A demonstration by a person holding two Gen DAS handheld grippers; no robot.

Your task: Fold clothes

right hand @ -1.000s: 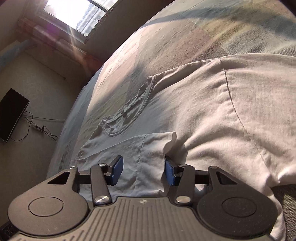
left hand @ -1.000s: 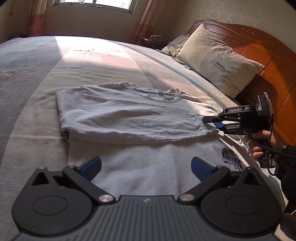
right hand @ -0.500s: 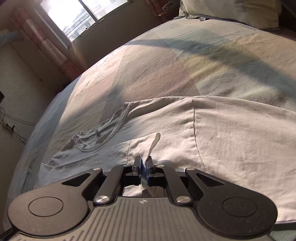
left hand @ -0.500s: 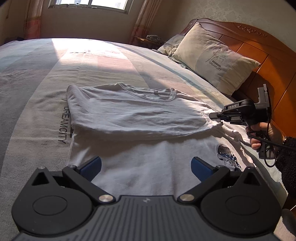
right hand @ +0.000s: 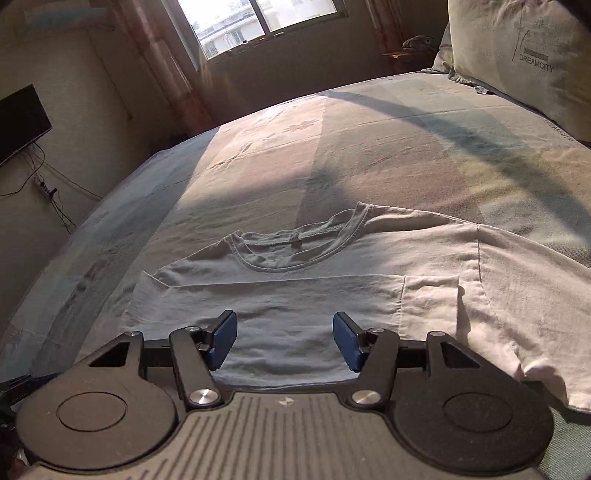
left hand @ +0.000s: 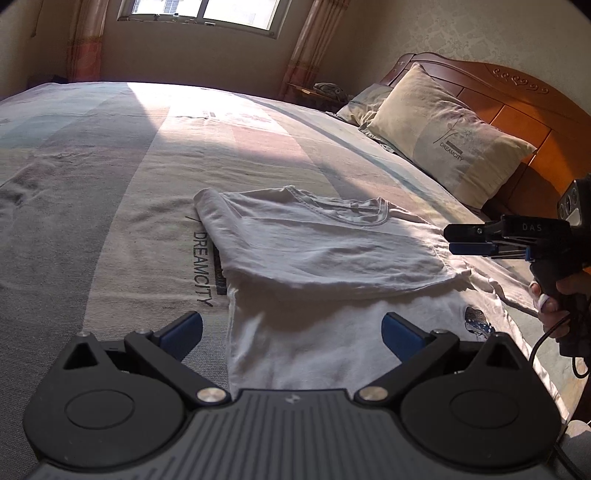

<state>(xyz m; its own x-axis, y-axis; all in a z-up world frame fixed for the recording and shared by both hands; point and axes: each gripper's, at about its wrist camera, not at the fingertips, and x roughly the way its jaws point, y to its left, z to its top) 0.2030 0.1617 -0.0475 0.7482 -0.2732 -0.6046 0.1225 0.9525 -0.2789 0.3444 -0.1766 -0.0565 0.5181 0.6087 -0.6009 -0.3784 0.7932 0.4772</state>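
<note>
- Left view only: right gripper [left hand: 456, 240] beside shirt [left hand: 332, 258], hand [left hand: 565, 295], headboard [left hand: 517, 107].
- Right view only: TV [right hand: 20, 123].
- Left gripper [left hand: 291, 332] fingers spread wide; right gripper's apart, empty.

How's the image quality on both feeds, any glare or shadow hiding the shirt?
Left wrist view: sunlit band across the bed, the white T-shirt evenly lit and sharp, fisheye bending at the edges. Right wrist view: window blown out, the T-shirt's near half in shade but readable.
</note>
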